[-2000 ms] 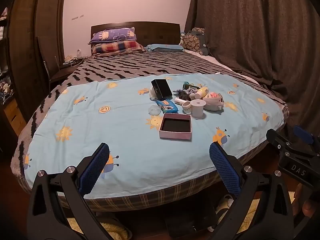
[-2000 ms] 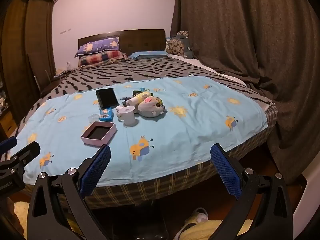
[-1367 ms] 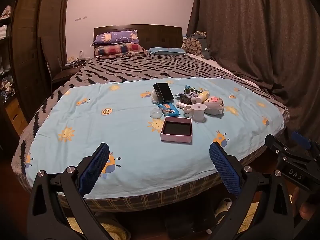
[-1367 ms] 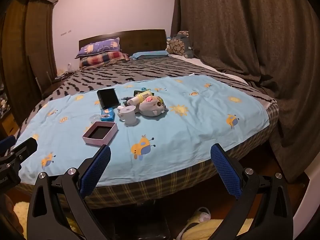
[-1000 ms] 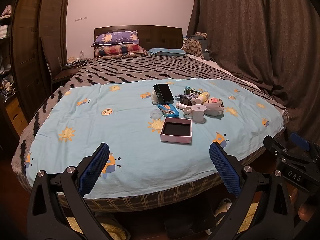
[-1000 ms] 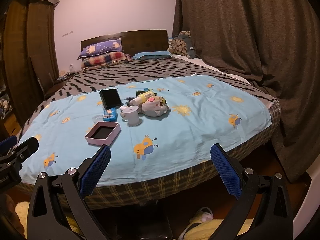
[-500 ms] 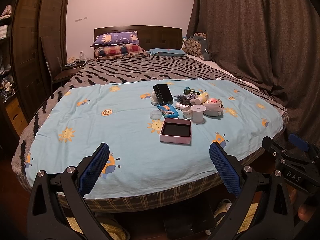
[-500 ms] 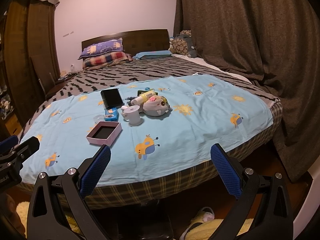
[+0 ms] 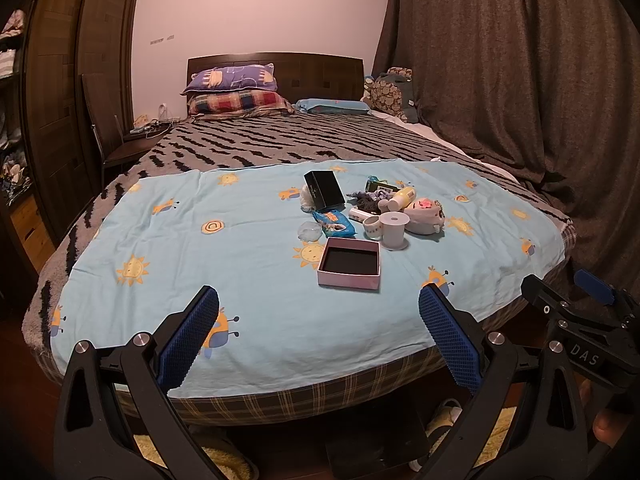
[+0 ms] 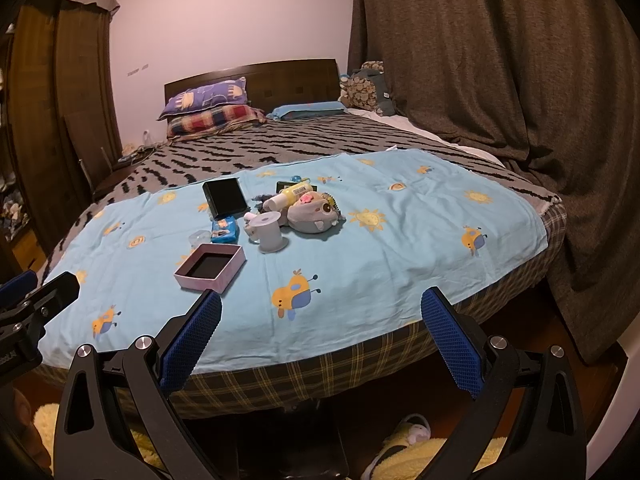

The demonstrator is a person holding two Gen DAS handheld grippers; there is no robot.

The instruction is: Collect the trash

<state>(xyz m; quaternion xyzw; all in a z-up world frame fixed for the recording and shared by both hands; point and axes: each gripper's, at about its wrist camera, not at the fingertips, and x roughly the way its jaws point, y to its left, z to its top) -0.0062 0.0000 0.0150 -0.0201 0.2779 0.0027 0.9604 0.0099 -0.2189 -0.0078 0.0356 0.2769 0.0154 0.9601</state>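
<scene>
A cluster of small items lies on the light blue sheet (image 9: 240,264) over the bed. An open pink box (image 9: 349,263) (image 10: 210,267) sits nearest me. Behind it are a blue snack wrapper (image 9: 334,224) (image 10: 225,230), a crumpled clear plastic piece (image 9: 309,232), a white spool (image 9: 394,230) (image 10: 269,232), a black box (image 9: 324,189) (image 10: 224,198), a yellow bottle (image 9: 401,197) (image 10: 290,195) and a grey plush toy (image 9: 425,216) (image 10: 314,212). My left gripper (image 9: 318,336) and right gripper (image 10: 320,338) both stand open and empty, short of the bed's foot.
Dark curtains (image 9: 520,80) hang along the right. A wooden wardrobe (image 9: 52,100) and a chair (image 9: 116,148) stand at the left. Pillows (image 9: 236,92) lie by the headboard. Slippers (image 10: 404,440) and a yellow rug (image 9: 172,452) lie on the floor under the grippers.
Both views have shifted slightly, with the bed and the items sitting a little lower and further off. Both grippers stay open; nothing on the sheet has moved.
</scene>
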